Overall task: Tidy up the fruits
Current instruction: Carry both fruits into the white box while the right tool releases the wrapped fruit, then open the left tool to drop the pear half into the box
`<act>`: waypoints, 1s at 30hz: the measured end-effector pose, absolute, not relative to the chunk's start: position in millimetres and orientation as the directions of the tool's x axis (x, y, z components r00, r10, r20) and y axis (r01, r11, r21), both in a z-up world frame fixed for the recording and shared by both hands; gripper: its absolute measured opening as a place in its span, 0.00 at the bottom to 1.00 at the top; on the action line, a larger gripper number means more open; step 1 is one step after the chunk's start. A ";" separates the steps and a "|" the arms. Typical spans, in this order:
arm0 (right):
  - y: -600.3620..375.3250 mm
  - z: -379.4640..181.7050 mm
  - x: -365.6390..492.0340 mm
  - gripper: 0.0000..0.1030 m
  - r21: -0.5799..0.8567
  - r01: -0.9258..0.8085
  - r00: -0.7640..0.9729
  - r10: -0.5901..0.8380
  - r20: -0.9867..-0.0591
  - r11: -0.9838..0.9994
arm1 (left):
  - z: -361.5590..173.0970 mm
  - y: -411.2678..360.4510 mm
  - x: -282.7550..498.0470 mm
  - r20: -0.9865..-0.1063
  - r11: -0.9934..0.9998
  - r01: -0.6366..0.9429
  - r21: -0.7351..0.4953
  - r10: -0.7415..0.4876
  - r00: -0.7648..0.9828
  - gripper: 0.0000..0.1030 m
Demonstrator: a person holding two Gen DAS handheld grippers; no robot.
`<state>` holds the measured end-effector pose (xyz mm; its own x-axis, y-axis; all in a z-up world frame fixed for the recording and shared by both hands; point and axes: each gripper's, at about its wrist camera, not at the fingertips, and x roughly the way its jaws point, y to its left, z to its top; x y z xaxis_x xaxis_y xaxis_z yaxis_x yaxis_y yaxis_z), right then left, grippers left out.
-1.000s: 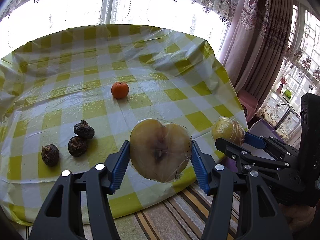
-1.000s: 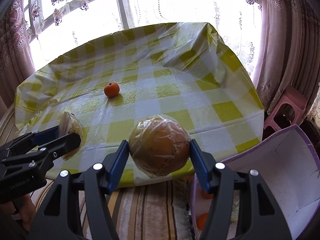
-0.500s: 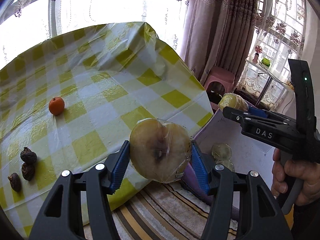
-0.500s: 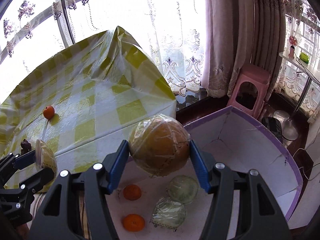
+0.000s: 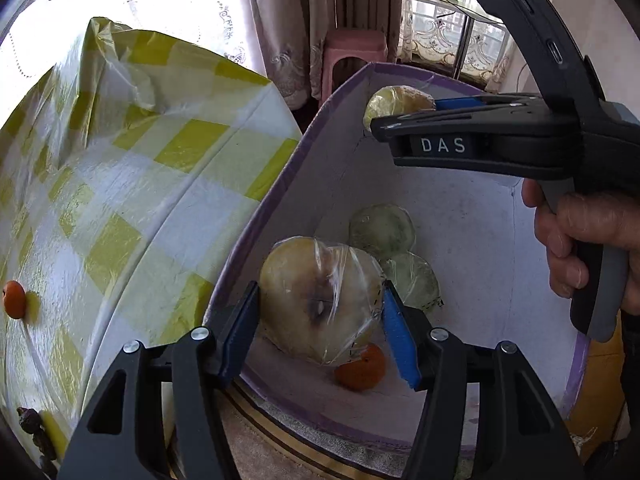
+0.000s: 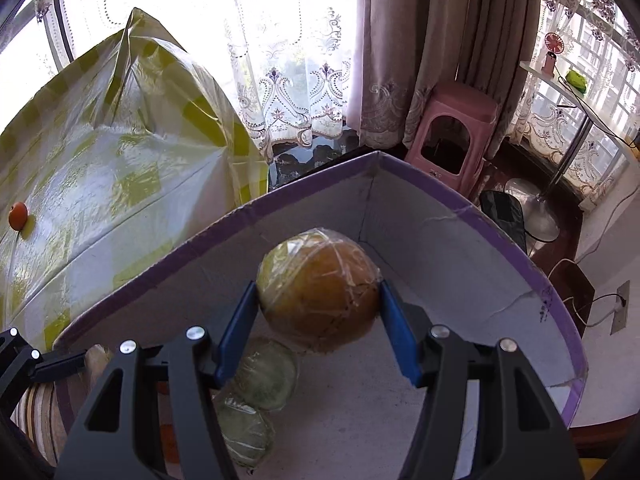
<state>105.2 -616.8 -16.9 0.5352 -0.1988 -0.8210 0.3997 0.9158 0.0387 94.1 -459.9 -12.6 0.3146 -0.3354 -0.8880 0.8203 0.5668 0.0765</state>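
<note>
Two wrapped fruit halves are in my grip, one per side. My left gripper [image 5: 320, 320] has its jaws clenched on a plastic-wrapped apple half [image 5: 318, 304], cut face toward the camera, held above the near corner of the box [image 5: 472, 208]. My right gripper [image 6: 318, 316] has its jaws clamped on a wrapped brownish half [image 6: 318, 284], rounded side toward the camera, hanging inside the box toward its far corner. On the box floor I see two wrapped green pieces [image 5: 382, 230] touching each other, and a small orange [image 5: 360, 368] just beside them near the front wall. On the bench [image 5: 132, 216], under its yellow checked cover, one orange [image 5: 14, 299] sits well apart from the box, and dark dried fruits [image 5: 34, 426] lie at the near edge.
</note>
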 end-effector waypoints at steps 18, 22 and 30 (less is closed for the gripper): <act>-620.0 -70.1 131.2 0.61 -0.016 0.406 0.398 -0.193 -0.897 0.914 | -57.5 -495.3 91.1 -0.929 0.435 0.867 0.243 -0.153 0.337 0.56; -619.4 -67.7 130.0 0.61 -0.028 0.404 0.406 -0.207 -0.890 0.914 | -56.7 -500.0 85.9 -0.930 0.427 0.876 0.225 -0.172 0.324 0.66; -617.9 -48.9 124.4 0.75 -0.023 0.411 0.447 -0.223 -0.866 0.912 | -46.1 -493.0 82.0 -0.914 0.446 0.869 0.214 -0.224 0.339 0.66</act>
<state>124.4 -617.9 -48.9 0.4475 -0.2230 -0.8660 0.4106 0.9115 -0.0226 82.0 -493.0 -46.1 0.3393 -0.2236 -0.9137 0.8693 0.4457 0.2137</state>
